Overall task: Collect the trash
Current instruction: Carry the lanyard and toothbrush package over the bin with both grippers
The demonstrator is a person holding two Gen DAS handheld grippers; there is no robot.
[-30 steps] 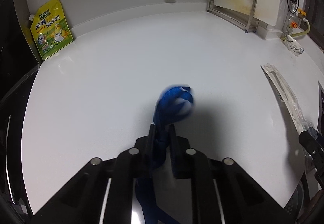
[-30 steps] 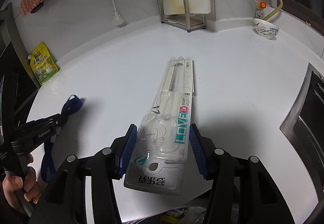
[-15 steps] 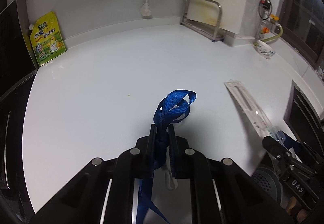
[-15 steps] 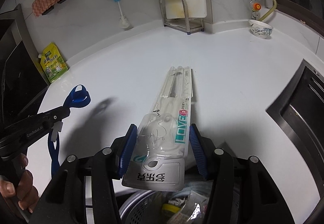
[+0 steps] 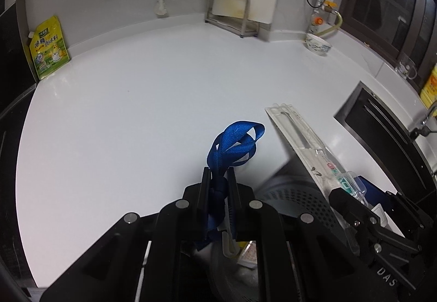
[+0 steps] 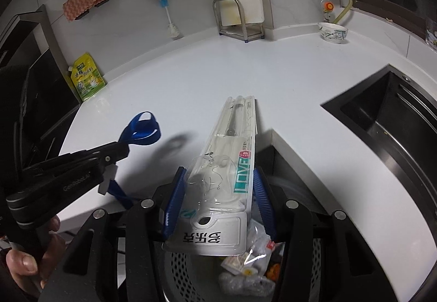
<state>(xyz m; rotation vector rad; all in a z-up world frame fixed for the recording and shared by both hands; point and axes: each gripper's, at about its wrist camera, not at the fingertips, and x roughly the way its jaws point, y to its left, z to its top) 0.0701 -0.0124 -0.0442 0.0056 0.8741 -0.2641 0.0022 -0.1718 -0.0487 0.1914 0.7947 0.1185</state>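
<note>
While the left claw (image 5: pixel 218 187) pinches a knotted blue strap (image 5: pixel 235 143) above the near edge of the white tabletop (image 5: pixel 153 99), the right claw (image 6: pixel 218 192) clamps a clear toothbrush package (image 6: pixel 232 162) by its sides; both items hang over a perforated trash bin (image 6: pixel 191 274) below that edge; wrappers (image 6: pixel 245 263) lie inside it.

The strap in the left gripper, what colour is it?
Blue strap, clearest in the left wrist view.
</note>
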